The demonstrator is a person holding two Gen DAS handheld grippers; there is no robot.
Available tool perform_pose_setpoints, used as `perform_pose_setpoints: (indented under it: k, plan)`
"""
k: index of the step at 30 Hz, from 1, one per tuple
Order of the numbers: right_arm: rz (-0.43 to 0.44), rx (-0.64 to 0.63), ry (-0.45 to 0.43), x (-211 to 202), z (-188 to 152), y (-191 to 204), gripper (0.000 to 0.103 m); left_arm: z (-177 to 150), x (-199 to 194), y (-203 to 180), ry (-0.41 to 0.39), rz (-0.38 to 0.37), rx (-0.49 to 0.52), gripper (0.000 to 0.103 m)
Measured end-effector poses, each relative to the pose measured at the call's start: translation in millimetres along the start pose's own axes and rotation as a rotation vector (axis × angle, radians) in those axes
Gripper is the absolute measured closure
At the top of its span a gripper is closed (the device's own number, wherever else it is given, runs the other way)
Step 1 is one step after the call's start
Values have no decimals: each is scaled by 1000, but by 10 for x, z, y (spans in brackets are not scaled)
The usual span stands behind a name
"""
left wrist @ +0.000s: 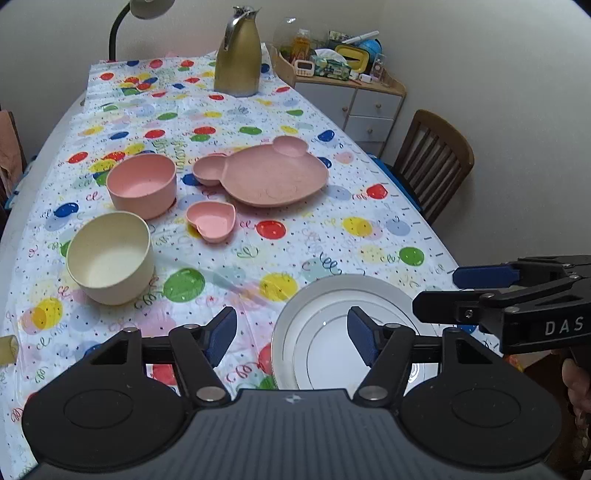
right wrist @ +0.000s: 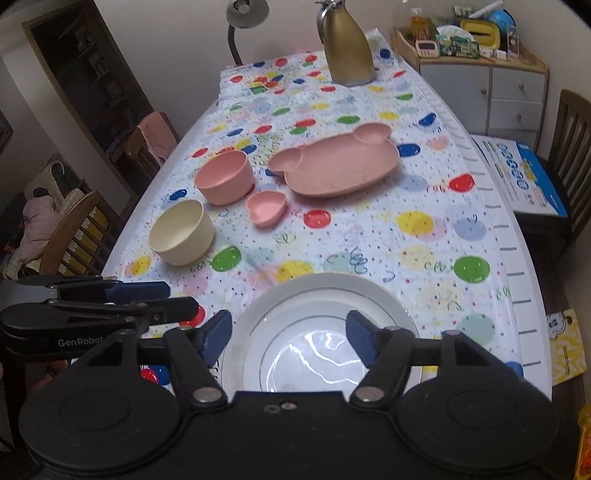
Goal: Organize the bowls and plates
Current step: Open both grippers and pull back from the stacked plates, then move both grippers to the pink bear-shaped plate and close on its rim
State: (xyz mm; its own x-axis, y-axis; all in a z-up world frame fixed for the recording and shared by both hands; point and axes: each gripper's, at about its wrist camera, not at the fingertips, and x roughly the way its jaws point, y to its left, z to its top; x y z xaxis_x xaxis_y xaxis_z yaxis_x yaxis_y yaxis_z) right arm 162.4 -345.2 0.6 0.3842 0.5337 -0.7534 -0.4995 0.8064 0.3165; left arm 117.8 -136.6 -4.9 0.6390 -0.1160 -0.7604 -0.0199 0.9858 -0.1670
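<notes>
Both grippers hover spread and empty over the near table (right wrist: 491,258) edge: left gripper (left wrist: 291,334) beside the white plates (left wrist: 321,314), right gripper (right wrist: 288,336) above them (right wrist: 321,306). We read two white plates, a smaller one nested in a larger, at 6 o'clock. Cream bowl (left wrist: 110,258) at 9, pink bowl (left wrist: 142,184) at 10, heart dish (left wrist: 212,220) near centre, bear plate (left wrist: 264,173) at 12 to 1. Risks, as we judge them: the glazed white plates look slick and sit close to the table edge, so a shallow rim pinch could slip or nudge them off; the plastic cloth (left wrist: 229,122) may ride along under a dragged dish; the two grippers sit close together and could collide over the plates. In the way: heart dish lies just beside the bear plate and pink bowl, crowding any reach between them. Gold jug (left wrist: 238,55) and lamp (right wrist: 242,22) stand well apart at the far end; chair (left wrist: 432,162) at 2.
</notes>
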Motion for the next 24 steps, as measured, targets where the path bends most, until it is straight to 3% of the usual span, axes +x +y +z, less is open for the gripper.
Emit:
perform_pose_setpoints:
  k: [7,14,24]
  plan:
    - [-55,-34,-93,-42,233,0,1,309,172,25,-53,85,-32,26]
    - [-109,-60,-167,112,633,-164,1,774,594,139,-85,135,-68,25]
    - [-193,-59,-129,784,1288,-545,2,1365,1413,449,-14,140,-171,25]
